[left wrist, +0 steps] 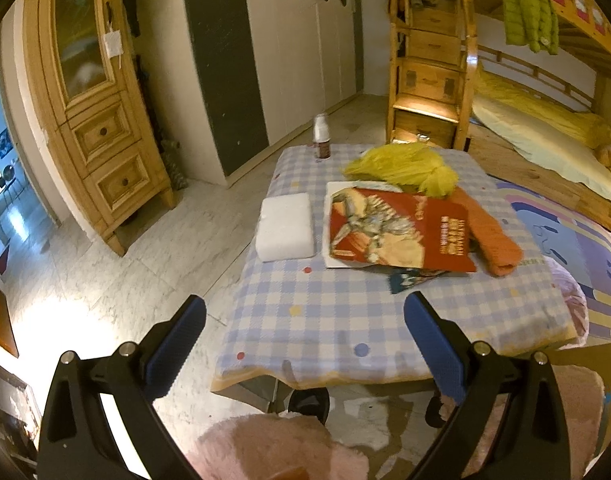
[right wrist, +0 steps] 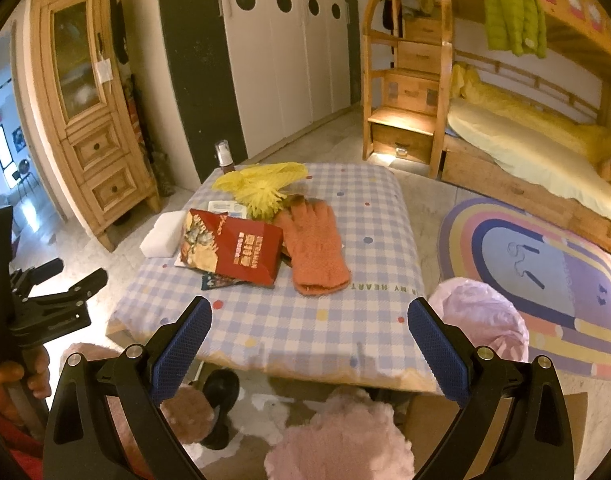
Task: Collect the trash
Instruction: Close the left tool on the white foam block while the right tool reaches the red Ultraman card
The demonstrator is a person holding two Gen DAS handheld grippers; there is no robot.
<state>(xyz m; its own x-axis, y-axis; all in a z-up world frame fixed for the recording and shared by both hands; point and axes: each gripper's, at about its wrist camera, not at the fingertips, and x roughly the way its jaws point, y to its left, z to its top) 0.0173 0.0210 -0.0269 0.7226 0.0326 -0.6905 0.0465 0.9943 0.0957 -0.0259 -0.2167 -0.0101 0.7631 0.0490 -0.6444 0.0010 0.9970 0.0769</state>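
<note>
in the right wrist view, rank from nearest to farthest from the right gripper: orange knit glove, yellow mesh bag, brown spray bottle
1. Orange knit glove: mid-table, closest to the right gripper.
2. Yellow mesh bag: behind the glove, towards the far left.
3. Brown spray bottle: far left corner of the table.

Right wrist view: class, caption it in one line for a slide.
Open right gripper hovers before checked table holding red packet, orange glove, yellow bag.

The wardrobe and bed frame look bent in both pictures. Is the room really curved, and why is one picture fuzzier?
Lens effect: both wrist views are fisheye, so the wooden cabinet and bunk bed bow toward the edges, with black corners. The left wrist view is softer: the red packet smears. The right wrist view is sharper; the print on the tablecloth reads. Warm light glows under the bed steps.
</note>
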